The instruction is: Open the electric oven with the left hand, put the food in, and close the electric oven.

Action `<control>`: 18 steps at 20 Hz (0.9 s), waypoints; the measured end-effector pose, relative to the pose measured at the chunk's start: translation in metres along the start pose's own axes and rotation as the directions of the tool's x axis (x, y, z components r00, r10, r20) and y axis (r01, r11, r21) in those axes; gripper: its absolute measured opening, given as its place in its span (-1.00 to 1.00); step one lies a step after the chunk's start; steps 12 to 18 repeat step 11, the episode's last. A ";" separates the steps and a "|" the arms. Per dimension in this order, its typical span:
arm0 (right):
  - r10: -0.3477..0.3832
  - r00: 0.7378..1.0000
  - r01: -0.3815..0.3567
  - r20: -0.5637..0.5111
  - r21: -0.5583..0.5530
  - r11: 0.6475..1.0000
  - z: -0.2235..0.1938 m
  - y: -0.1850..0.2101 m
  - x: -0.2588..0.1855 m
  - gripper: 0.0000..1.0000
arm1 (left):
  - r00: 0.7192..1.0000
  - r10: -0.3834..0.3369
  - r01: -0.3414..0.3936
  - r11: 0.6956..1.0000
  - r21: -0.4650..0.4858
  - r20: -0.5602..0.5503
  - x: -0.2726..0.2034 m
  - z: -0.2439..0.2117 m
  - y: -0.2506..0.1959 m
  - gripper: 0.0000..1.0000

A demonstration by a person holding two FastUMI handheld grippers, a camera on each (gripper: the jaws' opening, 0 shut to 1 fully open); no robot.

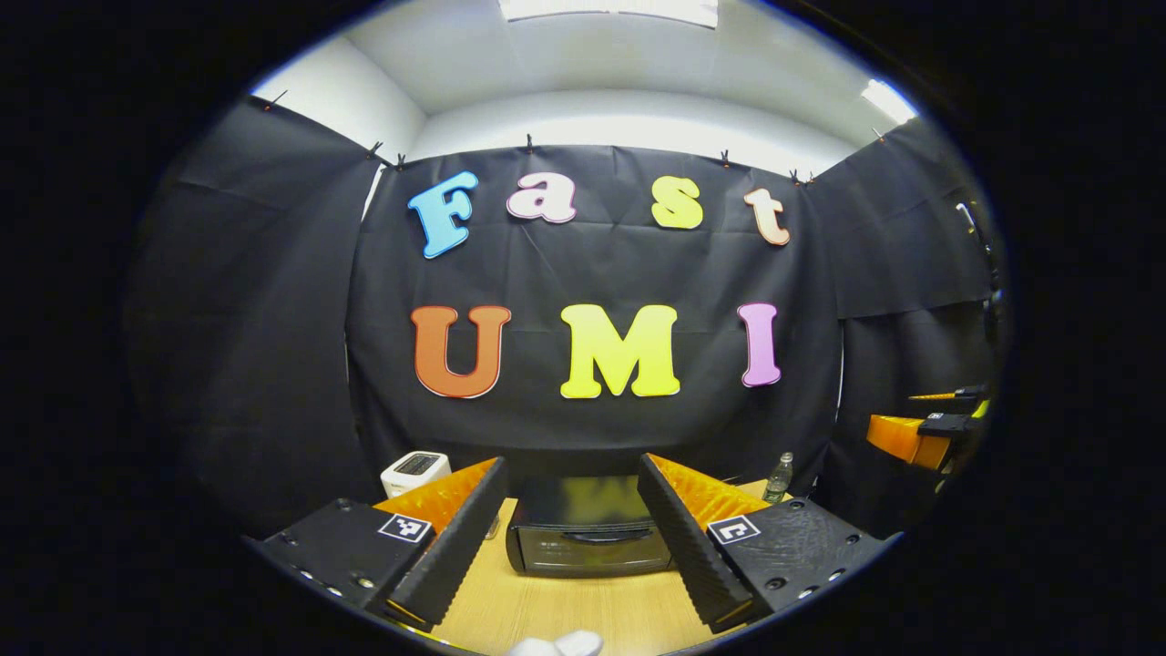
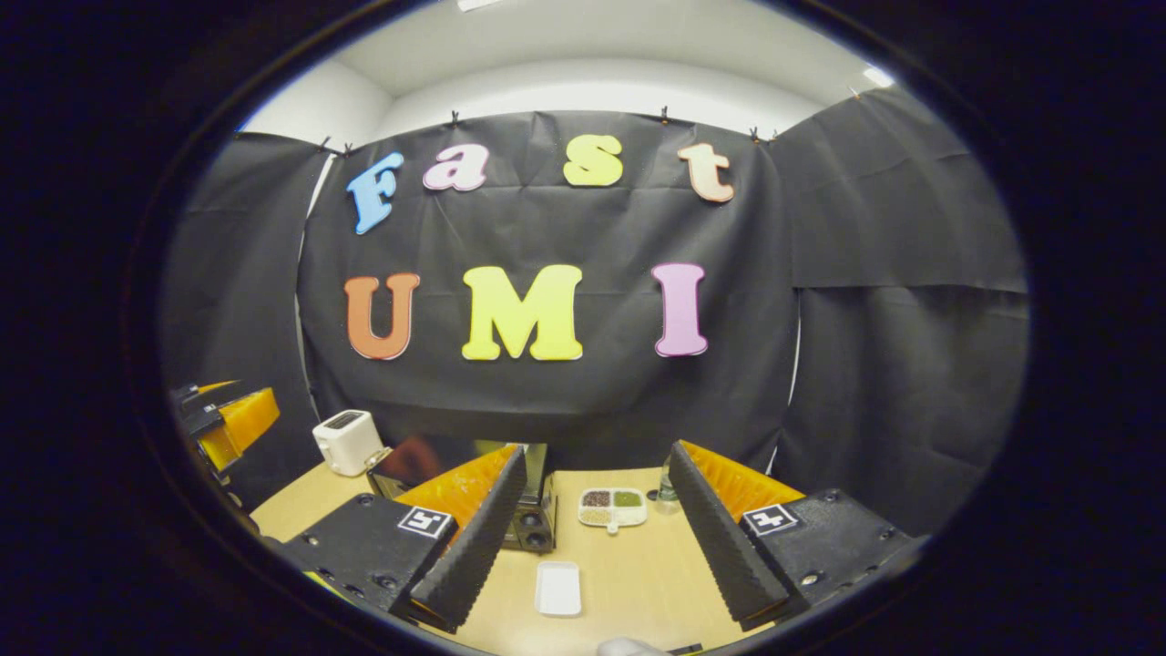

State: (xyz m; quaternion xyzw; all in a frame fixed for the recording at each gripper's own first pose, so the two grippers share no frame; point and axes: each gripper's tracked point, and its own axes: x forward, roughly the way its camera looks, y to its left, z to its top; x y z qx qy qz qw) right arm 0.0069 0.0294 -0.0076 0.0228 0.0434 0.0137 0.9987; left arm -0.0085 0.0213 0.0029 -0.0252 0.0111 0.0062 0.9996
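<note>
The oven [image 1: 588,538] sits closed on the tabletop [image 1: 583,610], straight ahead between your left hand-held gripper's [image 1: 574,533] spread fingers, untouched. Your right hand-held gripper [image 2: 592,538], also spread, frames a white tray [image 2: 557,588] right of the oven.

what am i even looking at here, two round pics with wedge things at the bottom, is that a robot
No robot: a person holds a two-finger gripper in each hand, and a fisheye camera rides on each one. The wedges are that gripper's own fingers.

In the left gripper view, the left gripper is open and empty, aimed at a black electric oven with its door shut, on a wooden table. A white toaster stands at the left, a bottle at the right.

In the right gripper view, the right gripper is also open and empty. Ahead lie a white tray and a divided dish of food.
</note>
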 end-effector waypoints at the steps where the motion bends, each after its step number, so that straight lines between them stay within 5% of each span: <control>1: -0.002 1.000 0.002 0.009 -0.005 1.000 0.002 0.000 -0.004 0.80 | 1.000 -0.006 0.006 1.000 -0.007 0.008 -0.003 0.003 -0.001 0.89; 3: -0.007 1.000 0.007 0.020 -0.010 1.000 0.004 0.001 -0.008 1.00 | 1.000 -0.008 0.008 1.000 -0.013 0.014 -0.009 0.009 0.001 0.89; 4: -0.009 1.000 0.009 0.025 -0.009 1.000 0.005 0.000 -0.011 0.80 | 1.000 -0.008 0.008 1.000 -0.013 0.019 -0.011 0.010 0.002 0.89; 7: -0.019 0.999 0.019 0.041 -0.006 1.000 0.011 -0.003 -0.019 0.80 | 1.000 -0.018 0.019 1.000 -0.006 0.020 -0.017 0.015 0.002 0.89; 8: -0.019 0.999 0.020 0.043 -0.005 1.000 0.012 -0.004 -0.021 1.00 | 1.000 -0.015 0.015 1.000 -0.007 0.024 -0.018 0.015 0.003 0.89; 9: -0.022 0.999 0.022 0.044 -0.003 1.000 0.010 -0.005 -0.023 0.82 | 1.000 -0.017 0.017 1.000 -0.005 0.026 -0.019 0.018 0.003 0.89; 18: -0.024 0.999 0.024 0.045 0.001 1.000 0.011 -0.005 -0.029 0.80 | 0.999 -0.016 0.016 1.000 -0.004 0.030 -0.022 0.021 0.003 0.88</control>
